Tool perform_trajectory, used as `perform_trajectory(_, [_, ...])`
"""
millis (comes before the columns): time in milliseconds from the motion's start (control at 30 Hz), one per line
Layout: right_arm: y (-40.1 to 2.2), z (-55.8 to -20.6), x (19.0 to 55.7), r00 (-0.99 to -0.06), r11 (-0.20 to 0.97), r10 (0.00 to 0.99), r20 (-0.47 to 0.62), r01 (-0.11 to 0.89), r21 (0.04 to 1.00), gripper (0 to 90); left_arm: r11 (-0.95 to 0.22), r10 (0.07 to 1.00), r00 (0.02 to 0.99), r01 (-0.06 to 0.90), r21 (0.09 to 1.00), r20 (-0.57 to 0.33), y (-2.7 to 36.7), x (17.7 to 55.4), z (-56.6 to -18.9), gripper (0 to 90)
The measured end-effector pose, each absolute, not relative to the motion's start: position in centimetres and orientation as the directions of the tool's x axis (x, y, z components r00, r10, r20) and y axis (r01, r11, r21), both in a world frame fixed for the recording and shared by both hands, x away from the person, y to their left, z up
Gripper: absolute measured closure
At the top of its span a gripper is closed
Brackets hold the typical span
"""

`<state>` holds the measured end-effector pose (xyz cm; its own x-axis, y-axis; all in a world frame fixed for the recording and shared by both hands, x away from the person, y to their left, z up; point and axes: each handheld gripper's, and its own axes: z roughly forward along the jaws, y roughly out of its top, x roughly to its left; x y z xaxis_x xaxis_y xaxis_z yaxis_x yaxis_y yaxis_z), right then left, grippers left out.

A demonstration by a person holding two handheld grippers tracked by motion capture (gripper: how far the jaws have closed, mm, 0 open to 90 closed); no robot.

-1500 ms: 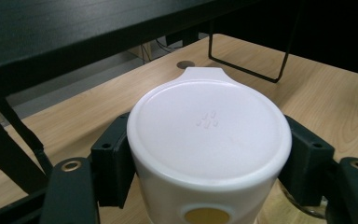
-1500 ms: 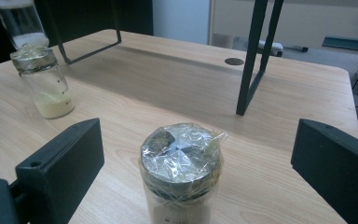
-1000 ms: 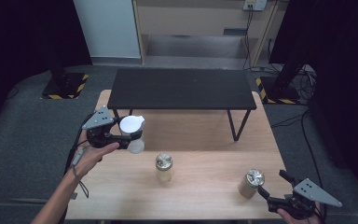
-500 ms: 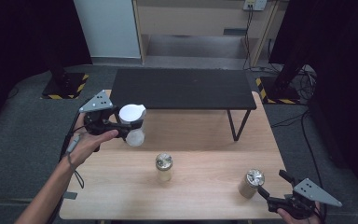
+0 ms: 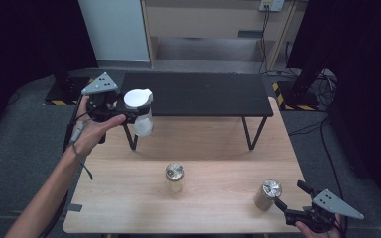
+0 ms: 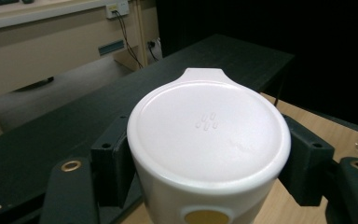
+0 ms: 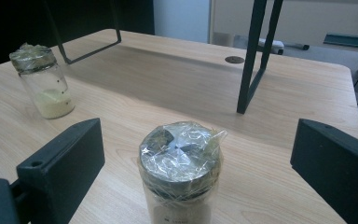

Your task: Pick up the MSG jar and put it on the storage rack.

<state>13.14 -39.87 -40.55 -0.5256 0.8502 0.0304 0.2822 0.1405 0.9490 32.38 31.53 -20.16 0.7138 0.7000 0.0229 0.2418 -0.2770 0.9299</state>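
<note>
Pale wooden desk in a dark-curtained room, with a low black shelf standing across its far half on thin metal legs. Item in hand: white lidded cup, flat lid with a small pour tab, a gold spot low on its wall; upright, clear of the desk, in the air at the near left corner of the black shelf and about level with its top. Holder: left hand-held gripper, jaws clamped on the cup's two sides just under the lid rim, as the left gripper view shows with a black pad against either flank of the white lidded cup. Step judged in hand: carrying the cup up toward the black shelf. To do it well: keep the lid level so nothing tips inside, lift the base fully above the shelf edge before going across, set down well in from the corner, and part the jaws only once the base rests flat. Other items: glass jar with pale powder at mid-desk, foil-wrapped top; second wrapped jar near the right front edge. Right hand-held gripper lies low at the right front corner, jaws spread wide with the second wrapped jar between them, not touching either jaw.
</note>
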Motion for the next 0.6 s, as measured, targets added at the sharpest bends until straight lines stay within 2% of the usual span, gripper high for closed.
perform_trajectory(600, [-39.9, -40.6, 13.2, -0.526, 0.138, 0.85, 0.039, 0.292, 0.947, 3.7, -0.221, 0.79, 0.614, 0.261, 0.94, 0.015, 29.7, 35.9, -18.1, 29.7])
